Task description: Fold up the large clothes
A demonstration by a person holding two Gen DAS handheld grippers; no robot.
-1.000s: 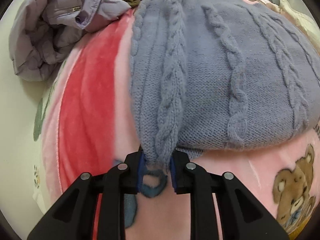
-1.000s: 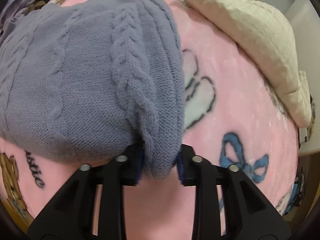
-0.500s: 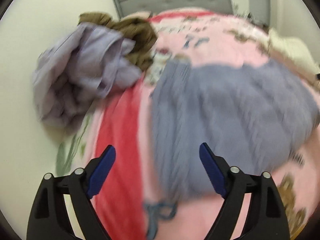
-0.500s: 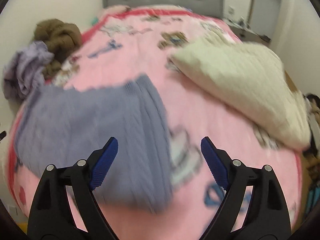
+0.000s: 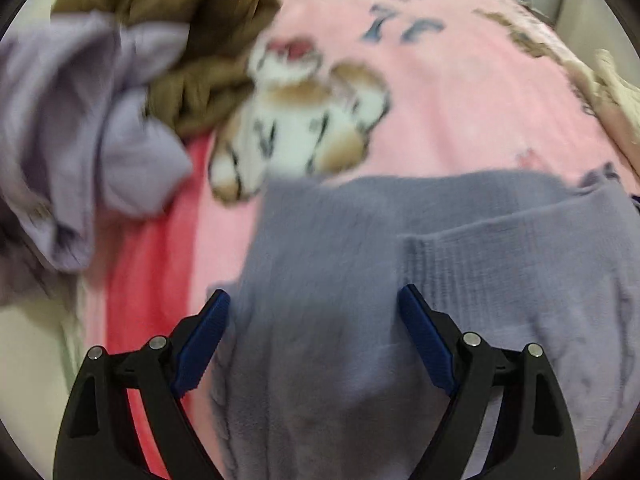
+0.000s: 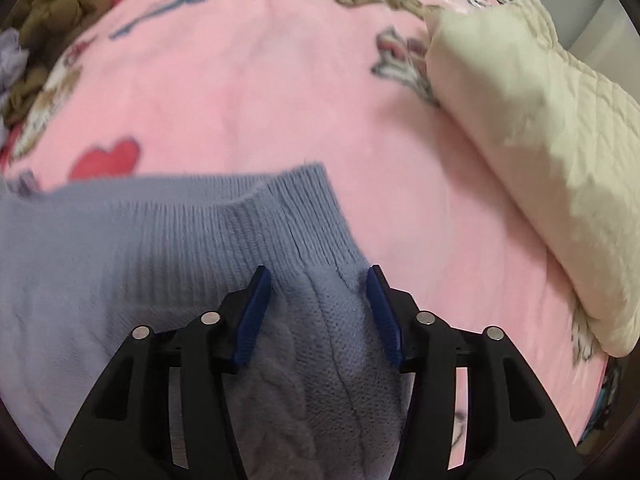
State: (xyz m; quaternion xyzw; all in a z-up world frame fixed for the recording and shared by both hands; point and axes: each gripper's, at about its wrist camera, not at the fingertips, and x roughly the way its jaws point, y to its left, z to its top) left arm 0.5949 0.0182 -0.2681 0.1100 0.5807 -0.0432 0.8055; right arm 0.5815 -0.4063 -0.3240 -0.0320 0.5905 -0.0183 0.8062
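Left wrist view: the left tongs [image 5: 314, 316], released a second ago, hang spread above the grey-blue cable-knit sweater [image 5: 460, 280] on the pink bed blanket [image 5: 460, 92]; clothes pile [image 5: 100, 100] beyond the sweater.

Right wrist view: right tongs [image 6: 318, 312] likewise released, straddling the sweater's ribbed hem [image 6: 256, 224]. Another fold likely follows. No containers.

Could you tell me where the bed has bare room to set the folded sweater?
Free: pink blanket between blue-grey sweater and cream quilted bedding. Crowded: the corner with lilac garment and brown garment.

A home bedroom: pink cartoon blanket [image 6: 248, 92] over bed, cream quilt [image 6: 532, 148] alongside
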